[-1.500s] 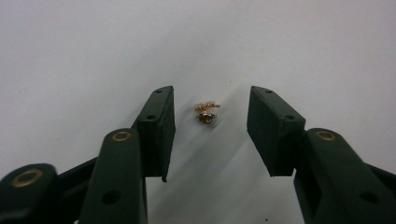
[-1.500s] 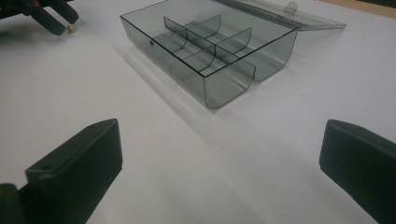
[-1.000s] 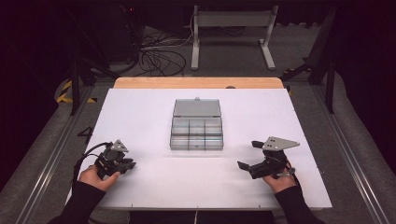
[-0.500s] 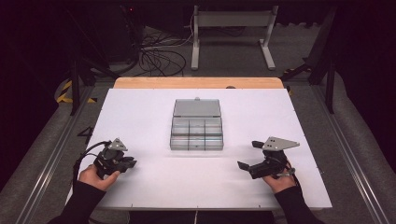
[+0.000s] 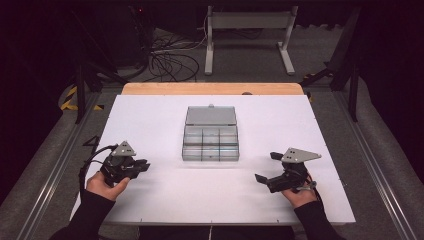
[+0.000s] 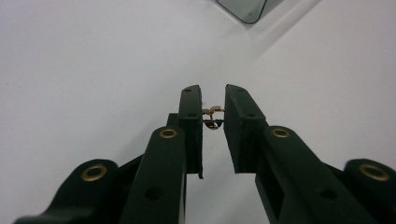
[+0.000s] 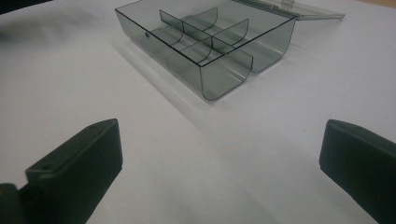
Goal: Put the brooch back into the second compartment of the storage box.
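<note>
Between the matt black plastic jaws of the left gripper [image 6: 213, 109] sits a small shiny brass-coloured metal piece [image 6: 213, 111]; ahead lie the glossy smoky transparent plastic box [image 5: 210, 142] and the smooth matt white table [image 5: 150, 120].

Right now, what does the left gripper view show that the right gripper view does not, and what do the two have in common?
Left gripper view: the left tongs stand nearly closed on a small gold-coloured item between the pads; what it is I cannot tell. One corner of the box appears at the top edge.

Right gripper view: the right tongs stand wide open with nothing between them. The box lies ahead with its dividers visible and its lid folded back flat.

Both: the white table and part of the smoky clear box.
</note>
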`<state>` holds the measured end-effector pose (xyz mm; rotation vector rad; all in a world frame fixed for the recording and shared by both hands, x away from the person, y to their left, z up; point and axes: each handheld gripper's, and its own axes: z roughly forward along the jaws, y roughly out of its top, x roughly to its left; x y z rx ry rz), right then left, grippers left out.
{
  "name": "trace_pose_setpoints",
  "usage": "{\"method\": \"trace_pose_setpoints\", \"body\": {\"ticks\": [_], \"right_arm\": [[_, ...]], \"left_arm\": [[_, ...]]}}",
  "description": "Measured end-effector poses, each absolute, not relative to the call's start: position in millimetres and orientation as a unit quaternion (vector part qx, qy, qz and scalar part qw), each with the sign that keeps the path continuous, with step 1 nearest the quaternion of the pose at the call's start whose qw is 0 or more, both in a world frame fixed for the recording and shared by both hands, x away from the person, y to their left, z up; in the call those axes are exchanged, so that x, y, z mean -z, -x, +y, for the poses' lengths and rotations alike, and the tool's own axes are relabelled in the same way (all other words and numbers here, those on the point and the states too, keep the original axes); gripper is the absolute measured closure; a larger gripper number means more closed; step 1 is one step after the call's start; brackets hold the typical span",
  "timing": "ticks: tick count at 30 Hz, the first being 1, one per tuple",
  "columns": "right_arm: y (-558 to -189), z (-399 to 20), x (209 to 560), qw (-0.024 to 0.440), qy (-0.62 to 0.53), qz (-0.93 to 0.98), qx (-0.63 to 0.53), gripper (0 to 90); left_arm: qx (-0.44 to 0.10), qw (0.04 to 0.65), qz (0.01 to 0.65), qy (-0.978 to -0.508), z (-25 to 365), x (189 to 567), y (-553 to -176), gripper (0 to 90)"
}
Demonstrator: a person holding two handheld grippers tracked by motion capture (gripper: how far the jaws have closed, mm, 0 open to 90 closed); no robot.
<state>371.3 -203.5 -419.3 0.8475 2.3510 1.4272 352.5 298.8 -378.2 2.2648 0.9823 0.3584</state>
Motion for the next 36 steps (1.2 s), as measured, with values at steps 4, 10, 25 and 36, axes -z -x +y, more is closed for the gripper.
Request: {"method": "trace_pose_setpoints", "body": {"ticks": [4,10,25,36], "right_arm": [[-371,-203,420,0.131,-0.293,0.810,-0.491,0.0],[-370,-203,421,0.130,-0.292,0.809,-0.493,0.0],[-372,-205,427,0.125,-0.298,0.805,-0.497,0.0],[-372,-205,429,0.123,-0.299,0.807,-0.495,0.0]], "left_arm": [[-0.133,0.326,0.370,-0.860,299,376,-354,77.6],[-0.123,0.345,0.369,-0.854,300,370,-357,77.5],[-0.111,0.406,0.362,-0.832,290,351,-373,77.5],[-0.108,0.423,0.345,-0.831,271,338,-389,77.5]]}}
